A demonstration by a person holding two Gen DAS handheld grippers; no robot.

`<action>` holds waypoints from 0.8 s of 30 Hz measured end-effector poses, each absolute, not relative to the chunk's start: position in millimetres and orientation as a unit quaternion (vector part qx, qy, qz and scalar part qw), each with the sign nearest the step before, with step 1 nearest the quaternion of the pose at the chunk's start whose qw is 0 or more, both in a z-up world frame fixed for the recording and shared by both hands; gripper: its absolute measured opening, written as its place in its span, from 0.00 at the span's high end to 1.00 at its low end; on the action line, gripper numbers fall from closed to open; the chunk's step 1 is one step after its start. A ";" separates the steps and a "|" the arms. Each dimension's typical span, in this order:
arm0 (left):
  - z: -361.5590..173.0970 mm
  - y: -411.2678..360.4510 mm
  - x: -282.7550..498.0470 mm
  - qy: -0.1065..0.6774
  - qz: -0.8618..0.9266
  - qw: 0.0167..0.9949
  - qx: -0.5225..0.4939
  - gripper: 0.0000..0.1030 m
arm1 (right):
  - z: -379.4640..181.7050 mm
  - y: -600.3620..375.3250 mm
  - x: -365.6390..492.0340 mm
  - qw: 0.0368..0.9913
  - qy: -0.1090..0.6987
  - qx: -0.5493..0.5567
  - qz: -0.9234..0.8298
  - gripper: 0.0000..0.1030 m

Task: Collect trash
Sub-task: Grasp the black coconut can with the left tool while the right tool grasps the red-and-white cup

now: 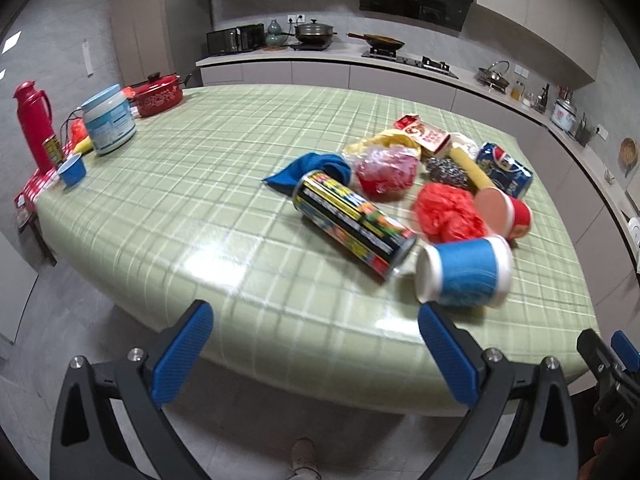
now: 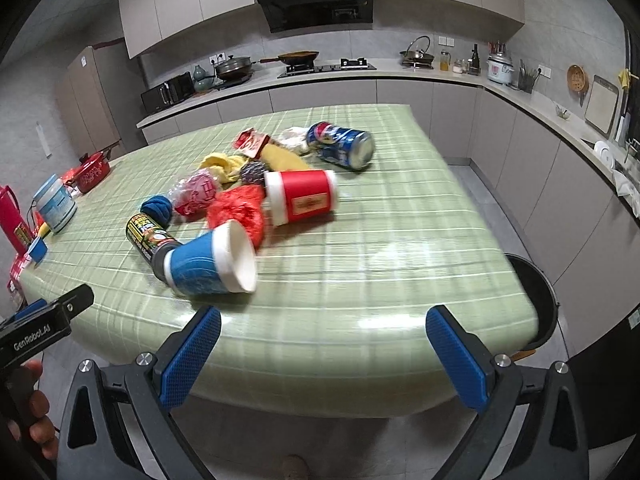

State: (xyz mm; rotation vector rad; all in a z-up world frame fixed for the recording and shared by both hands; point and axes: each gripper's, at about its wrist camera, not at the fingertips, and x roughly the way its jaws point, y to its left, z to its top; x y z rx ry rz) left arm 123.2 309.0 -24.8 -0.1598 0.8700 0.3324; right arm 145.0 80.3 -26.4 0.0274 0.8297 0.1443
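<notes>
A heap of trash lies on the green checked table. Nearest me is a blue paper cup on its side, touching a black printed tube can. Behind them are a red paper cup, a crumpled red bag, a blue soda can, a blue cloth and a red carton. My left gripper hangs open at the table's near edge. My right gripper is open there too, empty.
A black bin stands on the floor by the table's right corner. At the far left of the table are a red thermos, a white tub, a small blue cup and a red pot. Kitchen counters run behind.
</notes>
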 end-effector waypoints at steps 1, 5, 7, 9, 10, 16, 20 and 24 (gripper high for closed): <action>-26.2 311.9 126.5 0.422 0.158 0.890 -0.075 0.00 | -28.0 85.5 146.5 0.912 0.405 0.011 0.069 0.00; -32.7 321.6 138.9 0.433 0.147 0.885 -0.084 0.00 | -33.9 99.2 157.1 0.906 0.419 0.004 0.065 0.00; -36.8 319.6 144.5 0.437 0.143 0.884 -0.084 0.00 | -35.1 99.6 161.8 0.905 0.420 0.001 0.064 0.00; -42.3 315.0 150.9 0.446 0.138 0.881 -0.082 0.00 | -36.2 97.9 168.2 0.905 0.420 0.002 0.067 0.00; -44.3 311.3 152.7 0.449 0.135 0.880 -0.081 0.00 | -37.3 96.4 172.1 0.905 0.420 0.004 0.071 0.00; -49.5 291.7 164.5 0.453 0.122 0.880 -0.081 0.00 | -45.6 88.5 201.5 0.902 0.422 0.006 0.091 0.00; -58.0 275.0 175.4 0.464 0.114 0.874 -0.089 0.01 | -47.5 79.9 214.5 0.902 0.421 -0.003 0.099 0.00; -63.7 263.6 178.1 0.471 0.114 0.871 -0.087 0.01 | -51.9 68.6 223.0 0.898 0.427 0.001 0.103 0.00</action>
